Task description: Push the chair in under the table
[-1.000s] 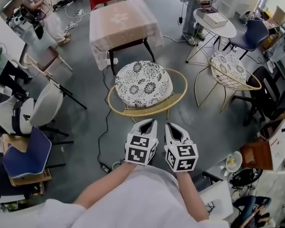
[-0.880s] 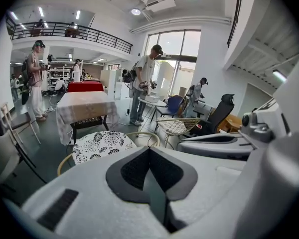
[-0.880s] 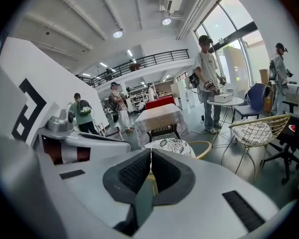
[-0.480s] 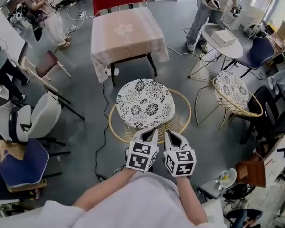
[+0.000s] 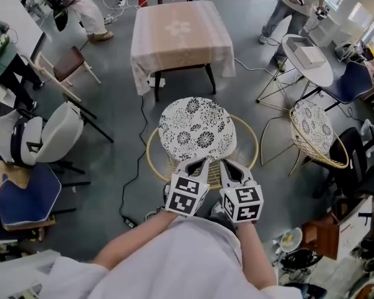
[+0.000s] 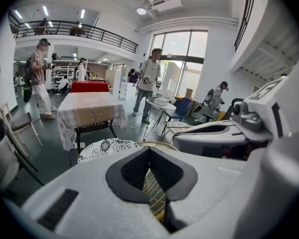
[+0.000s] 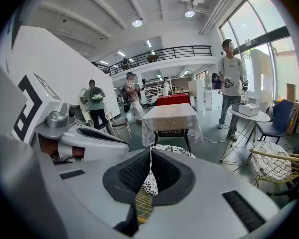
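Chair (image 5: 196, 129), round patterned cushion on a gold wire frame, stands short of the cloth-covered table (image 5: 182, 33) with bare floor between them. Only the head view shows that gap. Left gripper (image 5: 198, 162) and right gripper (image 5: 227, 164) sit side by side at the chair's near rim; contact isn't readable there. Gripper views settle the jaws: both pairs closed tip to tip, nothing clamped, wire weave visible through the pad notch.

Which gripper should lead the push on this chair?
Left, narrowly: the left gripper is at the wicker chair's near rim about mid-width, facing the table; the right gripper sits off-centre.
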The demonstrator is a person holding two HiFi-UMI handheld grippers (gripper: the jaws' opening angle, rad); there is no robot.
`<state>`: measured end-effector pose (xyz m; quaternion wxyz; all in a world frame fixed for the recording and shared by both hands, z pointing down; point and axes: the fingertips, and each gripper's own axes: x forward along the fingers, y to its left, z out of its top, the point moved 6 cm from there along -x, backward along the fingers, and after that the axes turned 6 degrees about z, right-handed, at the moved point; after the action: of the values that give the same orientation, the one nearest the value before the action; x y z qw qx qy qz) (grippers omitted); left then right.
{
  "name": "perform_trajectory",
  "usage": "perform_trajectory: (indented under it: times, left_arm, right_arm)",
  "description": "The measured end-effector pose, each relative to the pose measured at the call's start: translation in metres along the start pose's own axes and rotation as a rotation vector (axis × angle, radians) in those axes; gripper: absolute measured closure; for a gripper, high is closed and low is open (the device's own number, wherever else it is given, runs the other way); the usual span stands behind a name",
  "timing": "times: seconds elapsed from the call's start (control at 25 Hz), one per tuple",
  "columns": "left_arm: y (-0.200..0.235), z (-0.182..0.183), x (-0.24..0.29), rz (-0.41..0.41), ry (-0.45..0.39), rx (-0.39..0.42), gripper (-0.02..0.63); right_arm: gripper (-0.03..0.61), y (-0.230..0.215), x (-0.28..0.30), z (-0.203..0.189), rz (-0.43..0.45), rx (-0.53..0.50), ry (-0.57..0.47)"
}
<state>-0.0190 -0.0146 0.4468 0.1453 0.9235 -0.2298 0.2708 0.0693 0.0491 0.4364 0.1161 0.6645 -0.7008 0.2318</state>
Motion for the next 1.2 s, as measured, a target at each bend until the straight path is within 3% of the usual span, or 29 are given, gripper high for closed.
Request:
perform_trajectory:
  times: [0.32,0.6,0.84,0.96,1.2]
  left_arm:
    - [-0.004,-0.014,0.001,0.08,0.04,-0.001,0.614]
    - [-0.02,-0.044,0.006,0.037,0.179,0.235,0.612]
    - [-0.029,-0.072,0.003,-0.028,0.268,0.345,0.554]
    - [-0.033,-0.085,0.001,-0.061,0.316,0.442,0.526]
    - [-0.033,-0.111,0.007,-0.099,0.431,0.65,0.463]
  right_arm:
    - [0.574,-0.014,0.001,-0.008,0.166,-0.188,0.101]
    - [0.574,-0.014,-0.006,-0.034,0.388,-0.521,0.246]
    - [0.56,-0.009,-0.009,-0.064,0.558,-0.745,0.346]
    - [0.472,-0.008,-0.009,-0.08,0.618,-0.822,0.407]
    - [0.471,-0.01,-0.006,-0.109,0.686,-1.038,0.491]
